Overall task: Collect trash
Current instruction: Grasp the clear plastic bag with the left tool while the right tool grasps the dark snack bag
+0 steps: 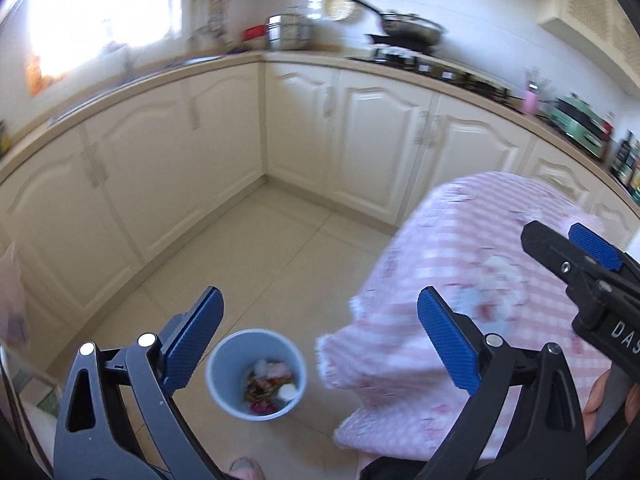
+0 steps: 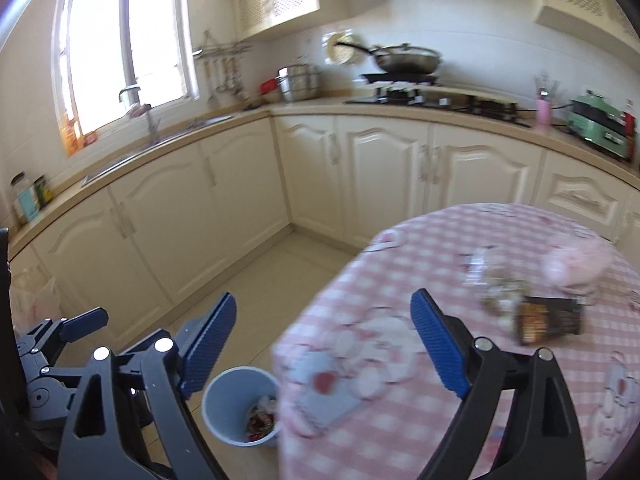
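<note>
With both grippers' fingers spread empty, the dark wrapper (image 2: 549,319) is seen ahead-right of the right gripper (image 2: 324,340), nearer than the left gripper (image 1: 320,334).

Both mounted behind own tongs, looking forward and down over the kitchen floor toward corner cabinets (image 1: 224,128). Left wrist: nearer the floor, bin (image 1: 256,376) between its blue pads, checked surface (image 1: 460,248) at right. Right wrist: farther right, over that surface. Shared: bin, cabinets, wok (image 2: 408,60), surface.
</note>
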